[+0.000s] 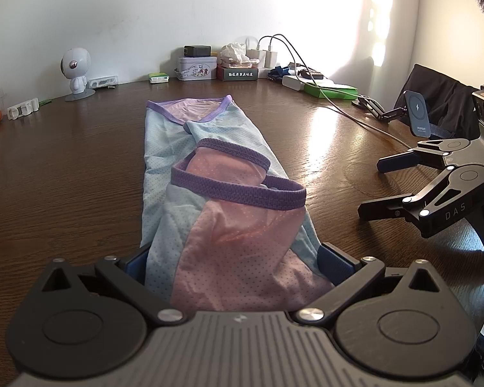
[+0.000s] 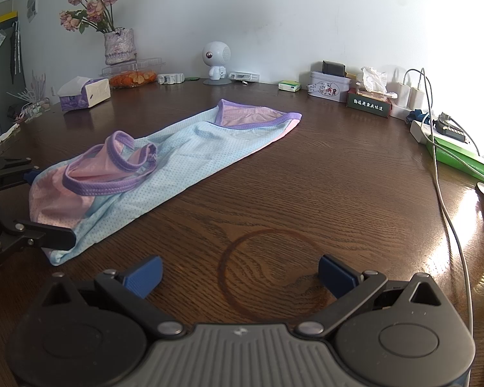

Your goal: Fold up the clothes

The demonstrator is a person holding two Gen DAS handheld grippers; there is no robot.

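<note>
A light blue and pink mesh top (image 1: 209, 174) with purple trim lies folded into a long strip on the brown wooden table (image 1: 64, 177). It also shows in the right wrist view (image 2: 177, 148). My left gripper (image 1: 238, 261) is open, its jaws on either side of the strip's near end, the cloth lying between the blue pads (image 1: 335, 258). From the right wrist view the left gripper (image 2: 32, 203) straddles that end. My right gripper (image 2: 238, 274) is open and empty above bare table, to the right of the garment. It shows in the left wrist view (image 1: 377, 187).
Along the back wall stand a white robot figure (image 2: 216, 61), tins and boxes (image 2: 329, 88), chargers with cables (image 2: 435, 122), a tissue box (image 2: 84, 93) and a flower vase (image 2: 117, 45). A phone stand (image 1: 419, 113) and dark cloth (image 1: 442, 100) sit at the right.
</note>
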